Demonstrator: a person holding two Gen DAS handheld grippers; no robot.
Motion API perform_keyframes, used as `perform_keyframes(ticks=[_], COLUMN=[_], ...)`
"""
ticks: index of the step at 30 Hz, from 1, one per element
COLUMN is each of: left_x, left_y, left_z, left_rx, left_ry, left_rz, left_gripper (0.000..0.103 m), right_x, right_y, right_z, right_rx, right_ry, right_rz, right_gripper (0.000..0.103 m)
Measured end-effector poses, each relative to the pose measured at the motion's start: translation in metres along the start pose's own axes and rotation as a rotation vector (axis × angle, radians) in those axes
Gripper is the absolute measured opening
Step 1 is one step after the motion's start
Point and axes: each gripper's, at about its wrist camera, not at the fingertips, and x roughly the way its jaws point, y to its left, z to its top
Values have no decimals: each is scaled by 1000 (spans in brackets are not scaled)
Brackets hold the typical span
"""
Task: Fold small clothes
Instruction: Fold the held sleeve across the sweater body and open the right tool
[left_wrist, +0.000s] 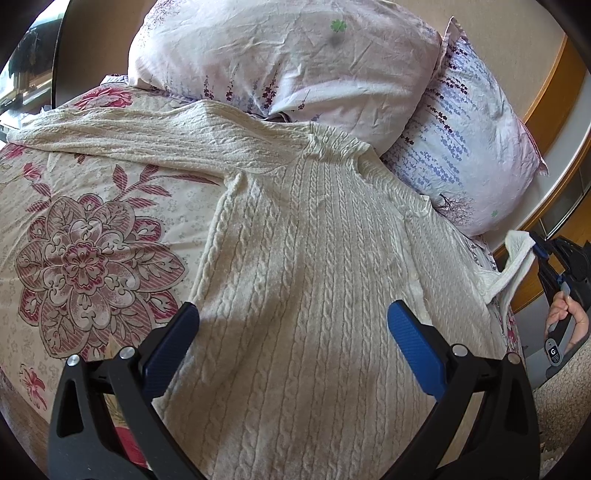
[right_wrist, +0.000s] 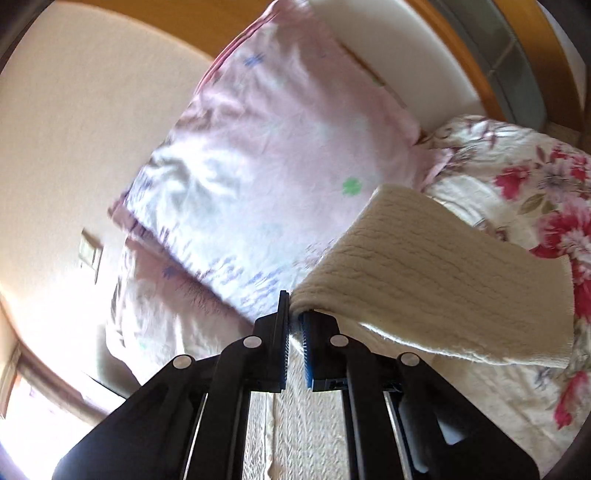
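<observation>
The cream cable-knit sweater (left_wrist: 314, 258) lies spread flat on my bed, front up, its neck toward the two pillows (left_wrist: 288, 59); no box, basket or drawer shows in either view, so the floral bedspread (left_wrist: 85, 236) is all that holds it. My left gripper (left_wrist: 291, 325) hangs just above the sweater's lower body with its blue pads spread wide apart, one over the left edge of the knit and one over the middle; it grips nothing. One sleeve (left_wrist: 122, 136) runs out flat to the left across the bedspread, below the pink pillow.

At the far right of the left wrist view I see my right gripper (left_wrist: 539, 254), with my hand (left_wrist: 565, 314) on its handle, pinching the end of the other sleeve (left_wrist: 517, 258) and lifting it off the bed edge; that view gives the whole layout of the garment, which the right wrist view does not.

The right wrist view gives the grip itself: my right gripper (right_wrist: 295, 325) is clamped, jaws nearly together, with the knit of the sleeve (right_wrist: 424, 269) caught between them; the sleeve folds over the right-hand finger and drapes off to the right, its ribbed cuff hanging free. Behind it the pink pillow (right_wrist: 266, 147) is blurred; red-flowered bedding (right_wrist: 535, 206) lies at right; more of the cream knit shows below, between the gripper's arms.
</observation>
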Motion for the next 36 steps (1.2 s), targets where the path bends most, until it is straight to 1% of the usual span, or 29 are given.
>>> perform_keyframes(ticks=[2, 4, 8, 11, 13, 16, 17, 18, 19, 20, 21, 22, 23, 25, 26, 27, 29, 31, 33, 34, 35, 36], left_x=[-2, -4, -8, -11, -12, -14, -14, -13, -12, -10, -9, -8, -7, -5, -4, -3, 0, 1, 2, 2, 1, 1], left_y=[1, 2, 7, 11, 12, 11, 10, 9, 8, 7, 6, 5, 3, 1, -1, -1, -2, -3, -3, -3, -2, -1], left_z=[0, 0, -1, -1, -2, -1, -1, 0, 0, 1, 2, 2, 3, 4, 5, 5, 5, 5, 5, 5, 6, 6], left_rx=[-2, -4, -17, -27, -26, -15, -11, -8, -5, -3, 1, 6, 11, 20, 23, 25, 25, 27, 31, 31, 30, 27], left_ry=[-3, -9, -14, -17, -18, -20, -21, -20, -18, -16, -14, -12, -12, -13, -12, -10, -3, 3, 4, 4, 4, 4], left_rz=[-2, 1, 11, 20, 24, 24, 23, 22, 20, 16, 13, 10, 7, 2, -1, -4, -8, -13, -13, -13, -12, -11], left_gripper=[101, 101, 101, 101, 101, 101, 101, 101, 101, 101, 101, 101, 101, 101, 101, 101, 101, 101, 101, 101, 101, 101], right_x=[22, 41, 75, 86, 93, 100, 101, 98, 96, 95, 90, 81, 71, 44, 30, 18, 2, -4, -5, -5, -3, -1], right_y=[12, 18, 25, 32, 29, 22, 21, 21, 22, 24, 25, 27, 29, 25, 19, 8, -23, -62, -97, -110, -120, -126], right_z=[-17, -43, -87, -115, -128, -144, -147, -147, -146, -144, -141, -137, -131, -112, -100, -88, -67, -56, -57, -60, -63, -63], right_rx=[-44, -63, -124, -151, -164, -194, -196, -200, -203, -200, -195, -189, -183, -142, -109, -62, 72, 255, 440, 511, 565, 593], right_ry=[74, 155, 296, 364, 408, 468, 476, 482, 497, 517, 526, 522, 497, 406, 350, 290, 207, 175, 161, 160, 157, 149], right_rz=[16, 19, -16, -33, -61, -133, -130, -124, -114, -95, -79, -67, -53, -9, -10, -30, -99, -159, -160, -161, -153, -153], right_gripper=[7, 7, 7, 7, 7, 9, 11, 17, 30, 38, 56, 66, 66, 66, 66, 66, 66, 63, 61, 61, 60, 55])
